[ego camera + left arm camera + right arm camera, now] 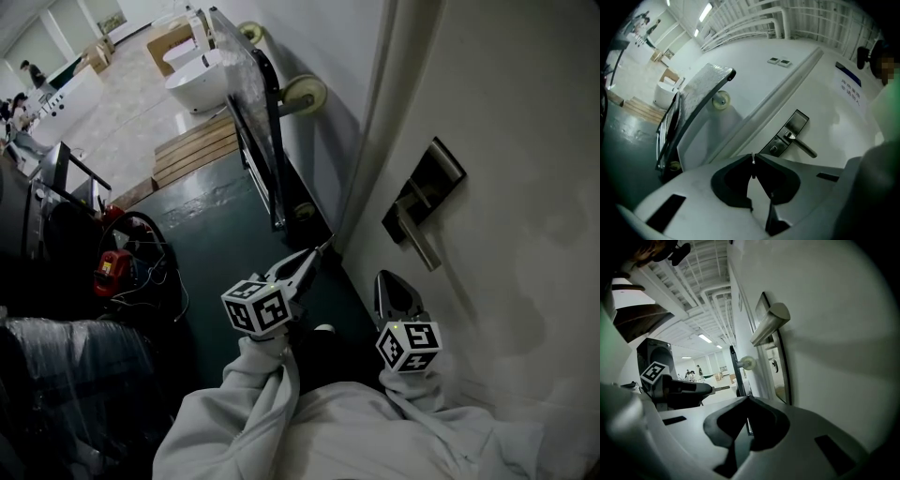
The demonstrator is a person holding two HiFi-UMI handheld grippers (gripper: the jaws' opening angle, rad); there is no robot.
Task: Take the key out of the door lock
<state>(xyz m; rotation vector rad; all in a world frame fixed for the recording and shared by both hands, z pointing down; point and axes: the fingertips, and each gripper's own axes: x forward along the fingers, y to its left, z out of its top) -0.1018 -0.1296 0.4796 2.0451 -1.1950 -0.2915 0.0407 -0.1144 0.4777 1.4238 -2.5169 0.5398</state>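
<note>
While the door (506,112) fills the right of the head view, both grippers hang low beside it, below the lock plate (433,169).

- Left gripper (753,157): jaws pinched together on the key (324,247). The thin metal blade pokes out past the tips.
- Key is clear of the plate, down and to the left of it. It touches neither the door nor the handle (419,234).
- Keyhole (774,149) sits under the handle, at the plate's lower end. It is too small to see what is inside.
- Right gripper (748,398): jaws closed tip to tip, nothing held. It points along the door face, near the plate but apart from it.
- Background: white tub (192,80) on a wooden pallet (192,150). Its contents are not visible.
</note>
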